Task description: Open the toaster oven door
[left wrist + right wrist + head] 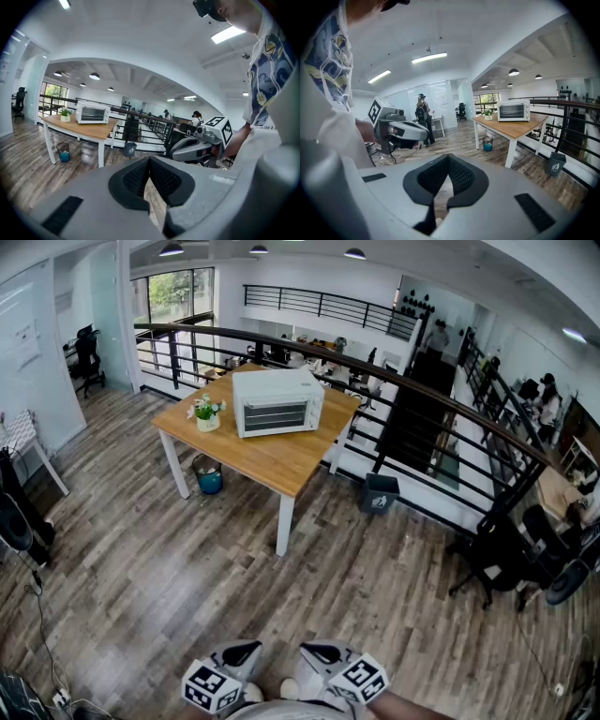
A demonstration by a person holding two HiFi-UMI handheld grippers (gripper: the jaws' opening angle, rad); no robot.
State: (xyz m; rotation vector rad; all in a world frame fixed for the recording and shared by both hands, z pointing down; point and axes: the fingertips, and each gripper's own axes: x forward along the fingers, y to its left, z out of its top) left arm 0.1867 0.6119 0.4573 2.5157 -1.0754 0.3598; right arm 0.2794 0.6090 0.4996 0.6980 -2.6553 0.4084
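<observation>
The white toaster oven [277, 401] stands on a wooden table [281, 460] at the far side of the room, just in front of a dark railing [441, 404]. Its glass door faces the person and is closed. Left of the oven on the same table stands a small potted plant [206, 413], near the oven but not touching it. Under the table, on the wood floor, is a blue waste bin [209, 474]. A dark bin [380, 493] stands on the floor at the foot of the railing, to the right of the table.

Both grippers are at the bottom edge of the head view, close to the person's body and well apart from the table. The left gripper [149, 161] has its two jaws together at the tips and nothing is between them; only the floor shows through the narrow gap lower down. The right gripper [449, 158] is the same: jaws together, holding nothing. The two grippers are side by side, each showing its cube with square markers, and neither touches the oven.
</observation>
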